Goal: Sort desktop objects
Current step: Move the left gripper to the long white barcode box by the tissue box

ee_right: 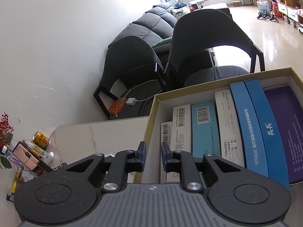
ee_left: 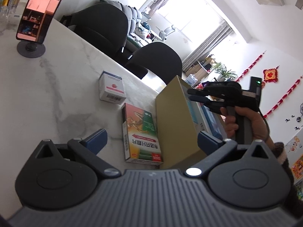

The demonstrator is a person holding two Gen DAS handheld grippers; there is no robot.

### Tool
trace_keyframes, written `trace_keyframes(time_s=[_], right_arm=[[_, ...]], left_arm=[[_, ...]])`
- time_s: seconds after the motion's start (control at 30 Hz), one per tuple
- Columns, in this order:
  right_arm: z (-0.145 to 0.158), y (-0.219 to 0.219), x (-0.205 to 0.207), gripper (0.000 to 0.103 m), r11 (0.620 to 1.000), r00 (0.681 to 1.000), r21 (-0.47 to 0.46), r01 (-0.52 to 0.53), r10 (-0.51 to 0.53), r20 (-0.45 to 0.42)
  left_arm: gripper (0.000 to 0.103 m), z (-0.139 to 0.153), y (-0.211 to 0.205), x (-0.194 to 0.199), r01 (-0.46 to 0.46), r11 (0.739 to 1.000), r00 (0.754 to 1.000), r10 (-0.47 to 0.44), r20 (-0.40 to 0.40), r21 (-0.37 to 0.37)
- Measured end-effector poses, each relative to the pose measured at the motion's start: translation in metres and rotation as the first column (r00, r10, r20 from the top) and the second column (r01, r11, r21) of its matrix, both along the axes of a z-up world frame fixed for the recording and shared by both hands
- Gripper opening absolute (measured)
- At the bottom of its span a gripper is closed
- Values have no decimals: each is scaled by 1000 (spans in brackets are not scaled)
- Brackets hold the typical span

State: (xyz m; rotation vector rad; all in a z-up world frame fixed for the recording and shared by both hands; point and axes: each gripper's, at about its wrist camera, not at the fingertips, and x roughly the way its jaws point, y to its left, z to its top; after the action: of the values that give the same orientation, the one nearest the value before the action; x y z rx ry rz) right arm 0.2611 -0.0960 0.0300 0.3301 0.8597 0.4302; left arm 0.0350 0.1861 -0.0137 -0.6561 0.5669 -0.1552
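Observation:
A red and green medicine box lies flat on the marble table, in line with the gap of my left gripper. That gripper is open wide and holds nothing. A small white box stands farther off. Right of them is a tan cardboard box with several packets standing on edge, among them a teal packet and a blue packet. My right gripper hovers over the box's left end, its jaws nearly shut with a narrow gap and nothing between them; it also shows in the left wrist view as the right gripper.
A phone on a round stand sits at the table's far left. Cans, bottles and a red-berry sprig crowd the left corner. Two black chairs stand beyond the table's far edge. A hand holds the right gripper's handle.

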Motion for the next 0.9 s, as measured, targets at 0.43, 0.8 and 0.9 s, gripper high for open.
trace_keyframes(time_s=[0.43, 0.8, 0.9], right_arm=[[14, -7, -59, 53, 999, 994, -2, -54, 54, 92], [24, -15, -109, 80, 995, 981, -1, -101, 100, 164], [23, -18, -120, 83, 994, 979, 12, -111, 107, 172]], left_arm=[[103, -3, 23, -12, -70, 997, 997, 71, -22, 29], [103, 12, 68, -56, -193, 980, 981, 193, 15, 56], [103, 19, 82, -70, -245, 967, 969, 244, 31, 75]])
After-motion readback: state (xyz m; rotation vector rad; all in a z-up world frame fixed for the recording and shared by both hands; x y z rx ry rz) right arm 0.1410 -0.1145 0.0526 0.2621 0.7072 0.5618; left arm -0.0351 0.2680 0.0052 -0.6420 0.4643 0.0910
